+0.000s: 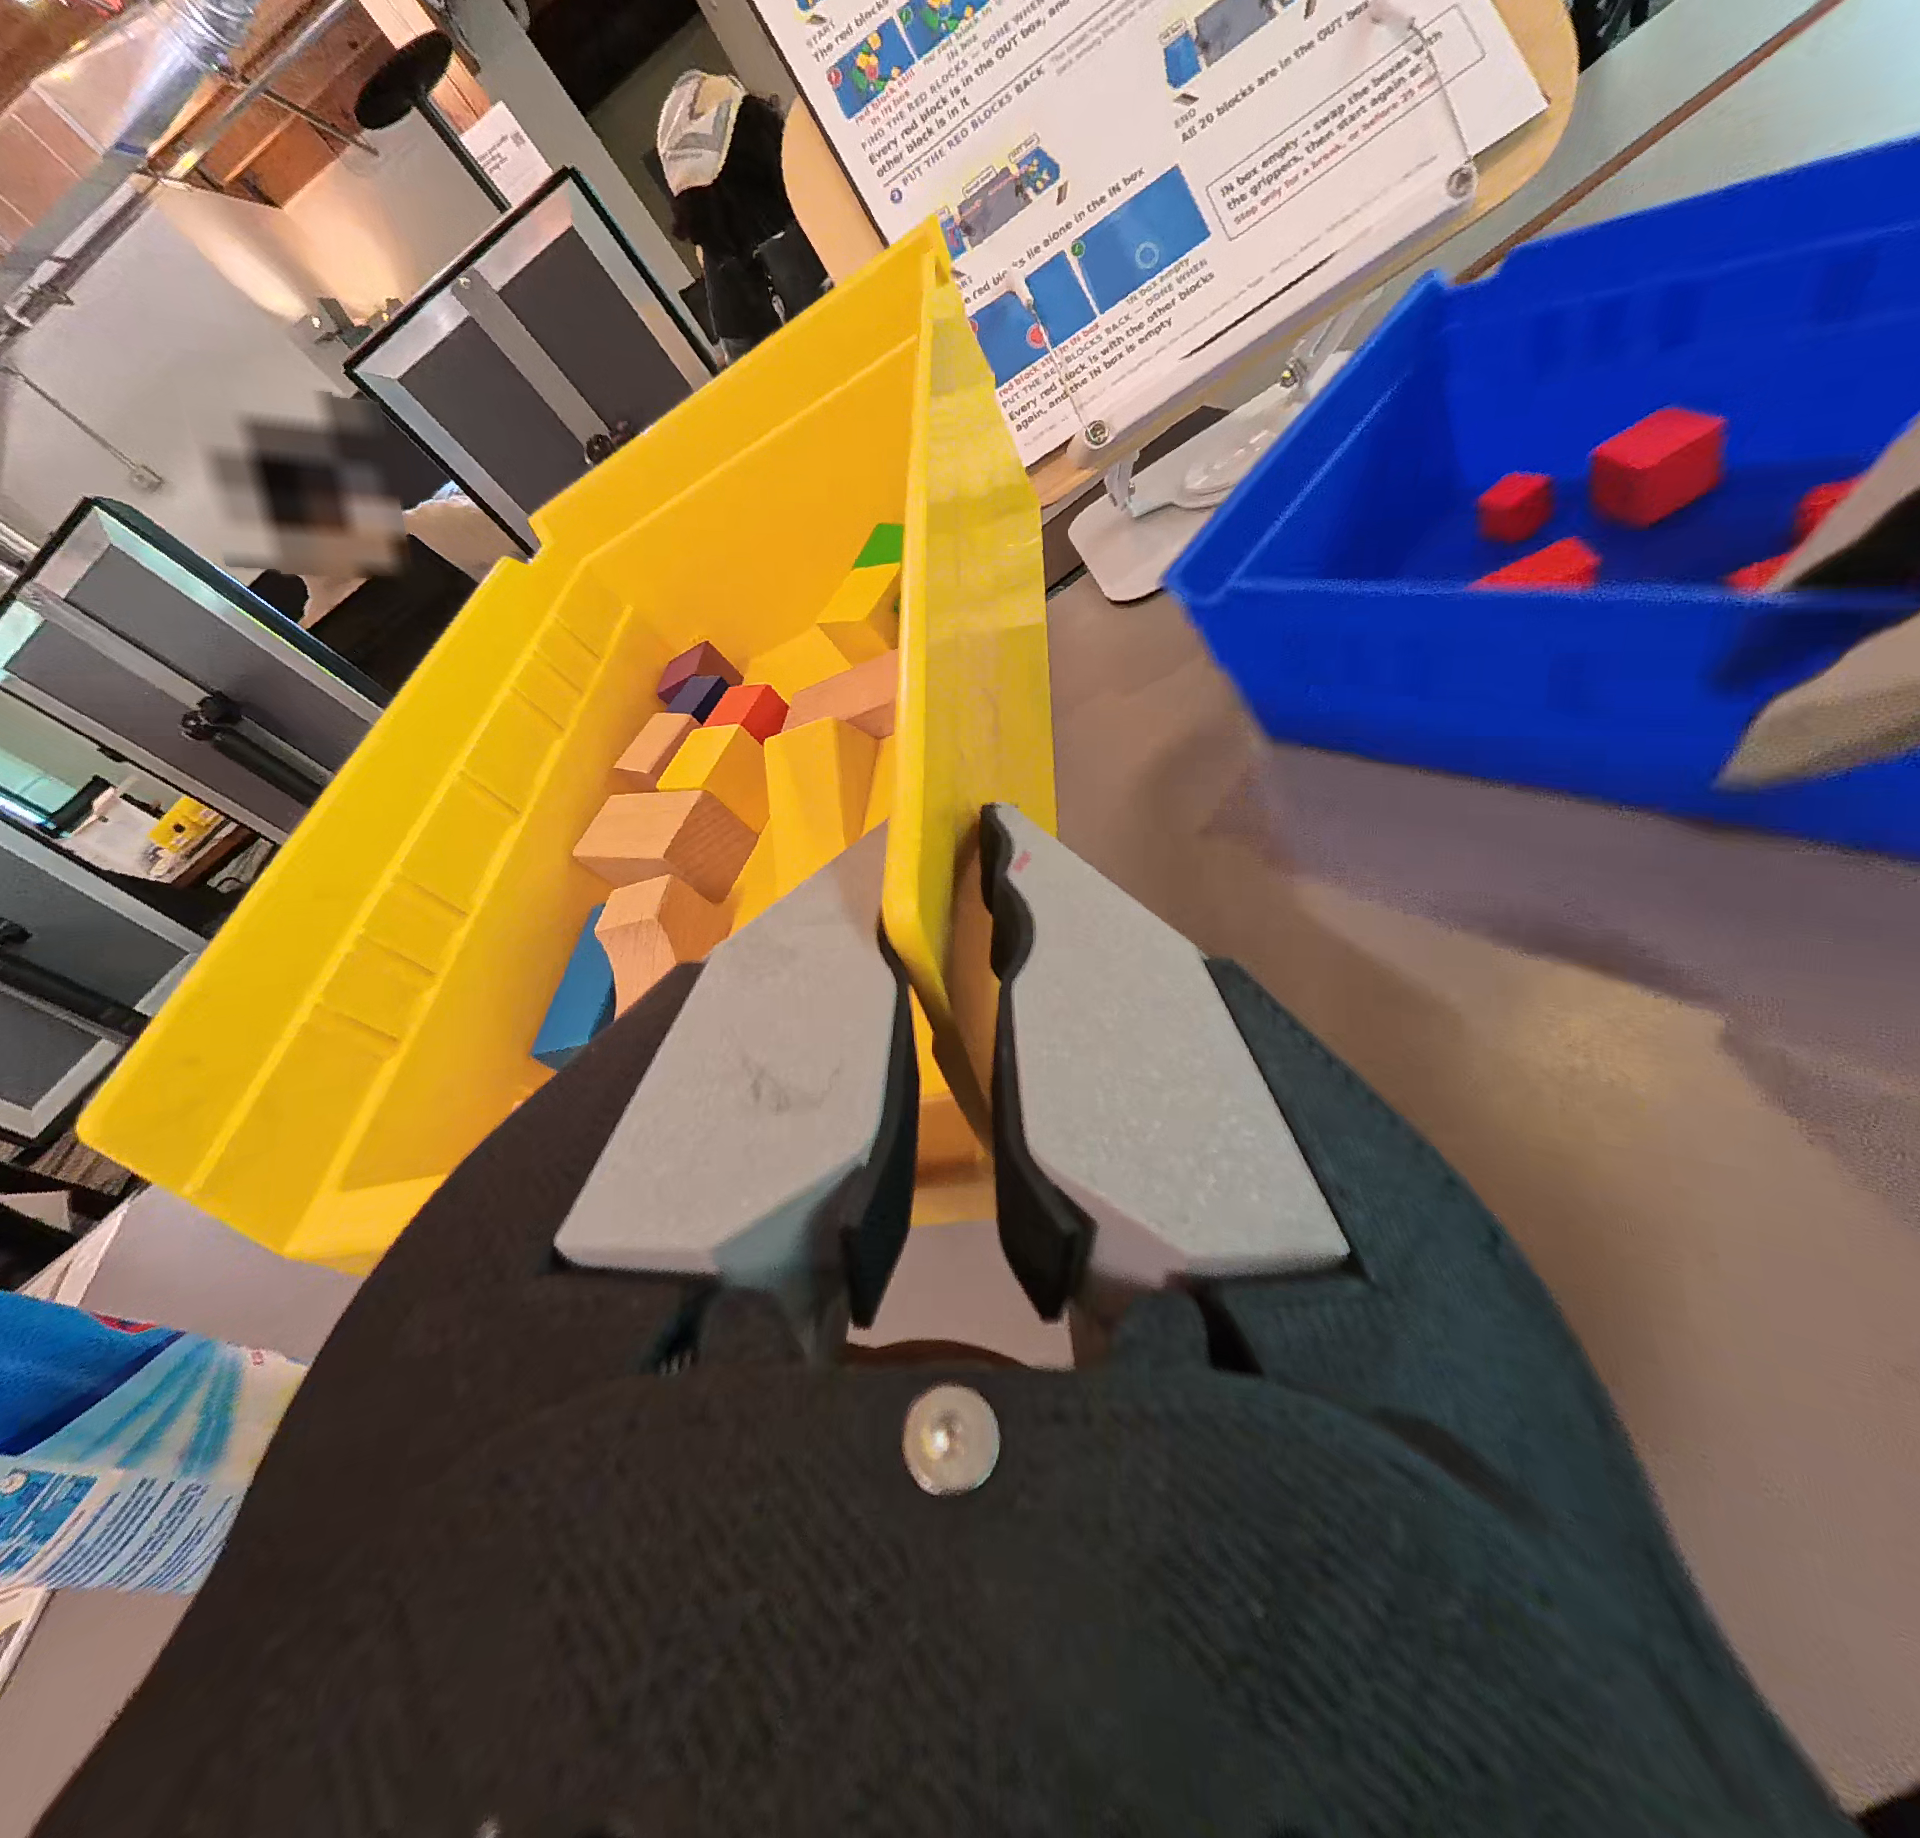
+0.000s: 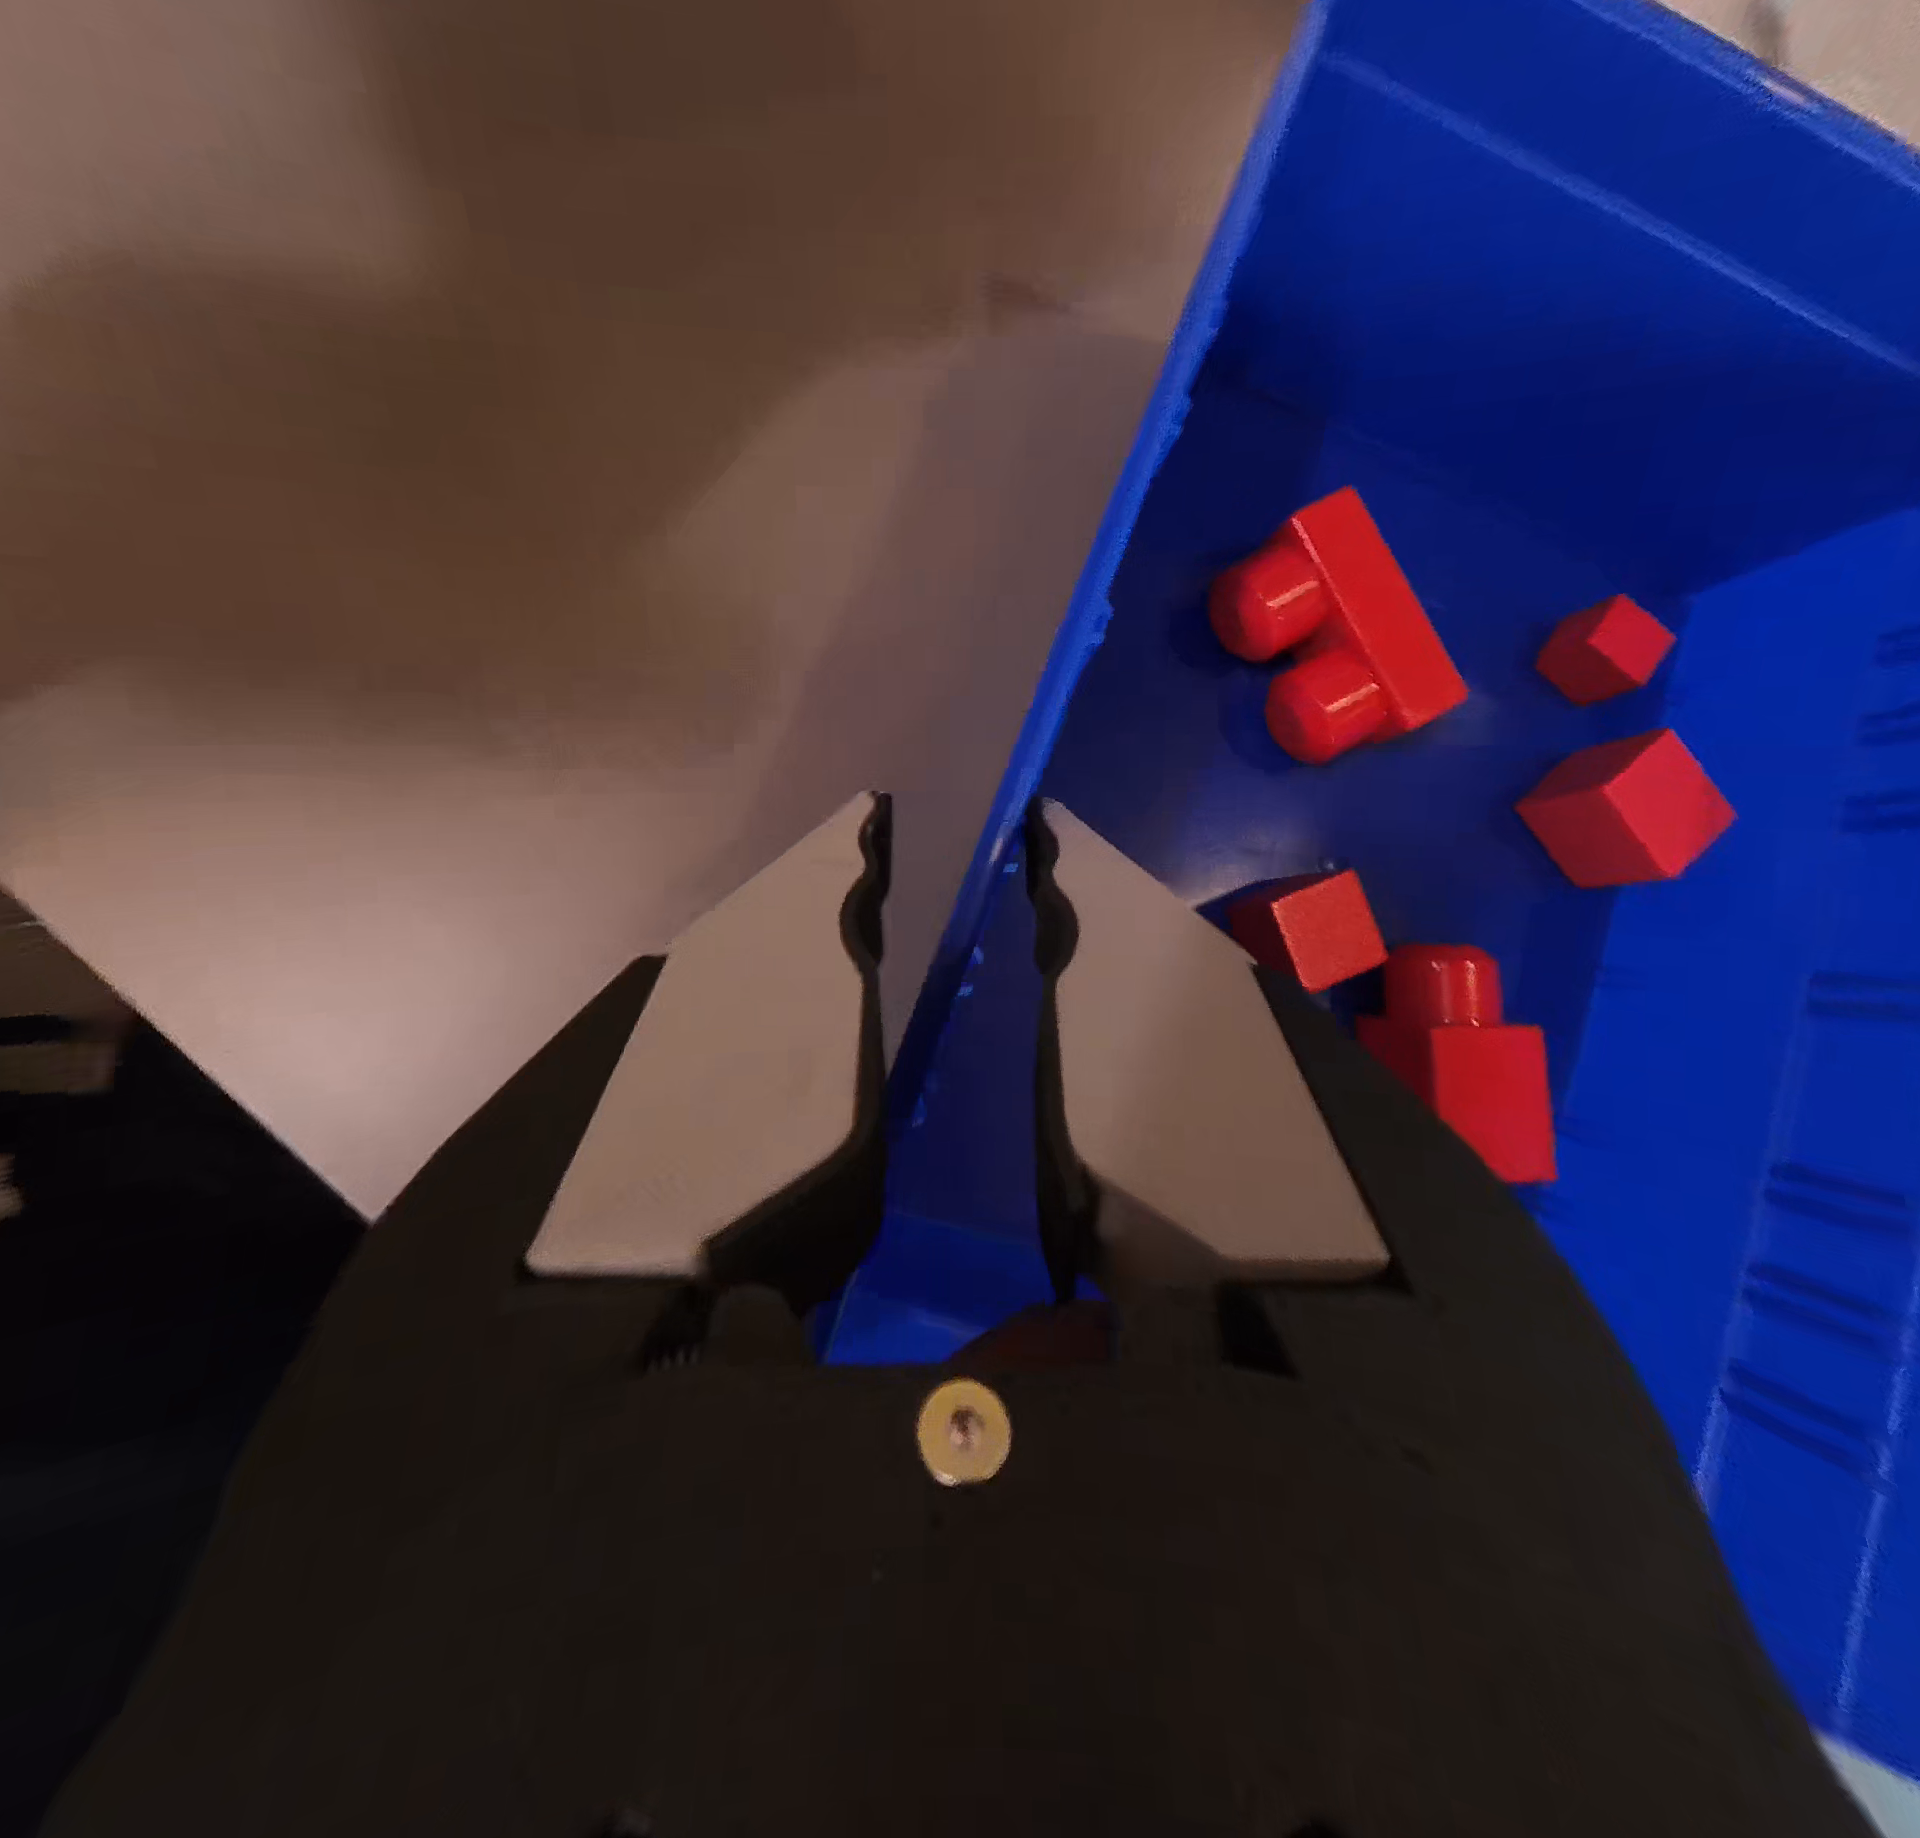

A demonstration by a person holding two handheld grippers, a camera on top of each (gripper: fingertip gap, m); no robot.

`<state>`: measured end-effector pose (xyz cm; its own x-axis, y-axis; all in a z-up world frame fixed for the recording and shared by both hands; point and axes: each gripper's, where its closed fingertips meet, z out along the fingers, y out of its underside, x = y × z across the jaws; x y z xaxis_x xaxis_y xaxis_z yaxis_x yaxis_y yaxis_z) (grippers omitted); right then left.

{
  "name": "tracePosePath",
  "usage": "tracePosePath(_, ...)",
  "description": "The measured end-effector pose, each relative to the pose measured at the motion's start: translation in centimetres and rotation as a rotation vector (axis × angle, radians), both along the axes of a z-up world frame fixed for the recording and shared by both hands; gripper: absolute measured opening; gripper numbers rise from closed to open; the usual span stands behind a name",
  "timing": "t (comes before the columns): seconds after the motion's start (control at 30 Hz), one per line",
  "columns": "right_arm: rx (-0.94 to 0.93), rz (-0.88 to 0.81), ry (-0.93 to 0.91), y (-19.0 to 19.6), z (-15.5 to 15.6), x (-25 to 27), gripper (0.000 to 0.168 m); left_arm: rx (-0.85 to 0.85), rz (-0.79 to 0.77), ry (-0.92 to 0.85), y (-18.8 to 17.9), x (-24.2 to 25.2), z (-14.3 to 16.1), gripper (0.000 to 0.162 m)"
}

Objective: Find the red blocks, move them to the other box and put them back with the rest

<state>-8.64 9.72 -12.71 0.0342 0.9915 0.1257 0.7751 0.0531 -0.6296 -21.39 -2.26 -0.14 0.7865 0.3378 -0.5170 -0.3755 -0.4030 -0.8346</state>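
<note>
The red blocks (image 2: 1621, 812), glossy cubes and studded bricks, lie loose on the floor of the blue box (image 2: 1403, 282); that box sits to the right of the yellow box (image 1: 416, 915), which holds the mixed wooden blocks (image 1: 675, 832); the right gripper (image 2: 956, 822) pinches the blue box's thin plastic wall, the left gripper (image 1: 935, 832) likewise clamps the yellow wall; tipping leftward looks likely.

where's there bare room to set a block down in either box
Yellow box: bare floor along its left wall; its mixed blocks crowd the wall that the left gripper pinches. Blue box: open floor at the far end beyond the red blocks, which cluster near the right gripper.
</note>
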Motion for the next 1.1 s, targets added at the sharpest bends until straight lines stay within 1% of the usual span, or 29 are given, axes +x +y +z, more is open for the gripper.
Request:
tracePosePath(0.1, -0.122, 0.129, 0.051, -6.0, 0.2, -5.5, 0.047, -0.007, 0.006, 0.006, -0.2, -0.3, -0.1, 0.003)
tracePosePath(0.13, -0.155, 0.163, 0.071, -7.4, 0.5, -6.9, 0.052, -0.003, 0.011, 0.011, -0.4, -0.3, 0.1, 0.003)
tracePosePath(0.2, -0.221, 0.211, 0.132, -9.5, 1.6, -8.6, 0.049, 0.007, 0.020, 0.022, -0.8, -0.5, 0.4, 0.003)
tracePosePath(0.23, -0.244, 0.229, 0.183, -10.0, 2.8, -8.8, 0.042, 0.013, 0.025, 0.031, -1.1, -0.4, 0.7, 0.003)
tracePosePath(0.27, -0.245, 0.234, 0.242, -9.9, 4.1, -8.7, 0.030, 0.016, 0.028, 0.037, -1.2, -0.4, 0.9, 0.004)
tracePosePath(0.3, -0.240, 0.230, 0.298, -9.3, 5.5, -8.3, 0.028, 0.020, 0.031, 0.047, -1.4, -0.2, 1.2, 0.003)
tracePosePath(0.37, -0.246, 0.202, 0.377, -7.6, 7.7, -6.7, 0.036, 0.025, 0.027, 0.061, -1.5, 0.2, 1.5, 0.003)
tracePosePath(0.43, -0.250, 0.203, 0.406, -5.7, 8.8, -4.2, 0.039, 0.029, 0.012, 0.070, -1.4, 1.1, 1.9, 0.003)
tracePosePath(0.53, -0.181, 0.138, 0.421, -1.0, 8.8, 0.3, 0.040, 0.030, -0.033, 0.088, -0.7, 3.2, 2.5, 0.003)
tracePosePath(0.63, -0.166, 0.070, 0.409, 3.2, 8.1, 5.3, 0.041, 0.023, -0.110, 0.108, 0.8, 6.4, 2.9, 0.003)
tracePosePath(0.73, -0.175, -0.008, 0.422, 6.5, 8.0, 10.1, 0.041, 0.023, -0.215, 0.111, 2.8, 10.3, 3.0, 0.003)
tracePosePath(0.83, -0.160, -0.049, 0.441, 8.4, 8.7, 13.8, 0.042, 0.000, -0.322, 0.116, 5.5, 14.6, 3.0, 0.004)
tracePosePath(1.03, 0.028, -0.163, 0.449, 12.9, 10.9, 19.0, 0.043, -0.054, -0.531, 0.144, 11.2, 23.7, 1.8, 0.004)
tracePosePath(1.1, 0.042, -0.208, 0.473, 14.4, 11.6, 20.5, 0.041, -0.068, -0.607, 0.133, 12.8, 26.8, 1.1, 0.005)
